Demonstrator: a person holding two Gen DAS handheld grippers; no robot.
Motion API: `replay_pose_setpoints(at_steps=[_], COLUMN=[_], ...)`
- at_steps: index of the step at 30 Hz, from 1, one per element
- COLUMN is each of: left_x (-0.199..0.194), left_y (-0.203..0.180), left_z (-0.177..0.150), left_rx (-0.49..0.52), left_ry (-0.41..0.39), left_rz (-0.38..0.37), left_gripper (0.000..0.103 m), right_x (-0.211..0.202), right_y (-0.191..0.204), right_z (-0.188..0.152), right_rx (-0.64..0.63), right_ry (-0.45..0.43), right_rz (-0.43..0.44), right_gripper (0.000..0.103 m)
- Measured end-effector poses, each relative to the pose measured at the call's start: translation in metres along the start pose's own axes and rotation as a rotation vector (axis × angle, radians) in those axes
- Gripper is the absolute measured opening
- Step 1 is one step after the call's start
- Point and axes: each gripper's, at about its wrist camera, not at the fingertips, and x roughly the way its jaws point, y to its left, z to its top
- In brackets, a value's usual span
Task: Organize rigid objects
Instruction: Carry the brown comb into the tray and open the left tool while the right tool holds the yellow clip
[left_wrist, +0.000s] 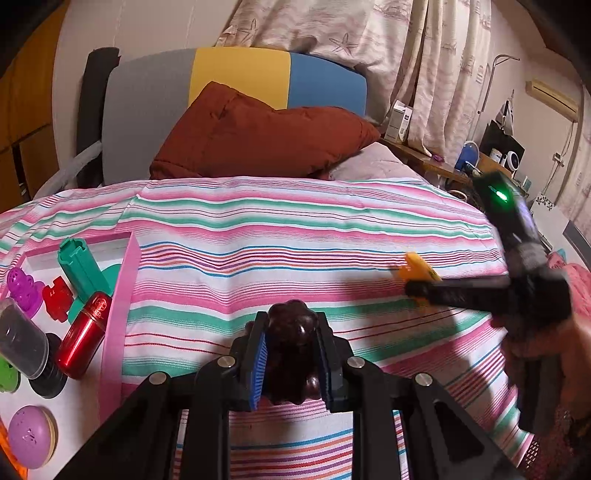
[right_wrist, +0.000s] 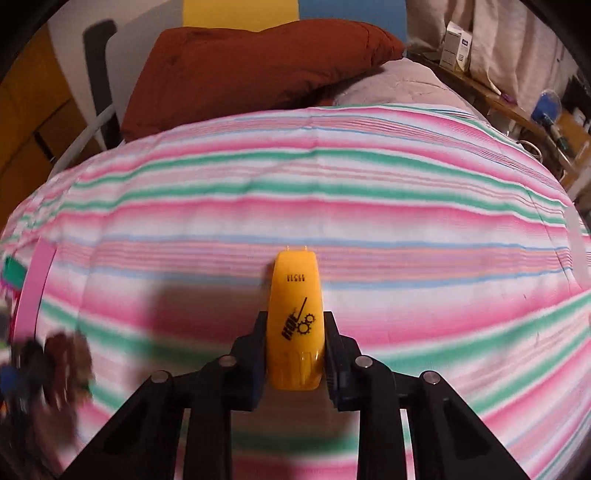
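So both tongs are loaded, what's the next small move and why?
Probably carry the left tongs with the brown toy over to the pink tray: it lies close on that side and already holds other toys, while the right tongs grip the yellow piece.

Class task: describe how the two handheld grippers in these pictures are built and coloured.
Both are black, angular frames with round silver bolts. The left gripper has ribbed blue pads lining its jaws. The right gripper has darker blue pads, and from the left camera its body shows a glowing green light.
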Motion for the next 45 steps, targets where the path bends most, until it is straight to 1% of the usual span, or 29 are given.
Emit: replay_pose_setpoints(at_steps=[4, 7, 9, 11, 14, 24, 28, 35, 41, 45], left_x=[-0.001, -0.004, -0.008, -0.012, -0.022, -0.053, -0.066, -0.092, -0.123, -0.142], left_y=[-0.001, 0.001, 0.004, 0.004, 0.000, -0.007, -0.006, 0.011, 0.043, 0.072], left_z=[0.000, 0.000, -0.001, -0.003, -0.005, -0.013, -0.016, -0.022, -0.031, -0.039], left_rx=[0.005, -0.033, -0.068, -0.077, -0.067, -0.050, -0.038, -0.085, -0.153, -0.203], left_ry=[0.006, 0.014, 0.020, 0.022, 0.013, -0.018, -0.033, -0.063, -0.092, -0.106], left_rz=[0.004, 0.007, 0.003, 0.003, 0.009, -0.003, -0.004, -0.013, 0.008, 0.039], left_gripper=[0.021, 0.021, 0.020, 0.020, 0.019, 0.019, 0.019, 0.019, 0.019, 0.019], right_x=[-0.018, -0.024, -0.029, -0.030, -0.029, -0.048, -0.048, -0.048, -0.053, -0.050], right_y=[-0.003, -0.006, -0.007, -0.009, -0.010, 0.006, 0.009, 0.016, 0.020, 0.023], right_z=[-0.029, -0.041, -0.049, -0.055, -0.055, -0.055, -0.055, -0.057, -0.059, -0.060], right_rx=[-0.044, -0.080, -0.099, -0.106, -0.109, -0.158, -0.167, -0.180, -0.188, -0.184], right_ry=[-0.012, -0.040, -0.074, -0.096, -0.087, -0.147, -0.151, -0.154, -0.185, -0.175], right_rz=[-0.007, -0.025, -0.044, -0.046, -0.031, 0.003, 0.012, 0.031, 0.061, 0.073], right_gripper=[0.027, 0.027, 0.027, 0.027, 0.027, 0.027, 0.027, 0.027, 0.027, 0.027])
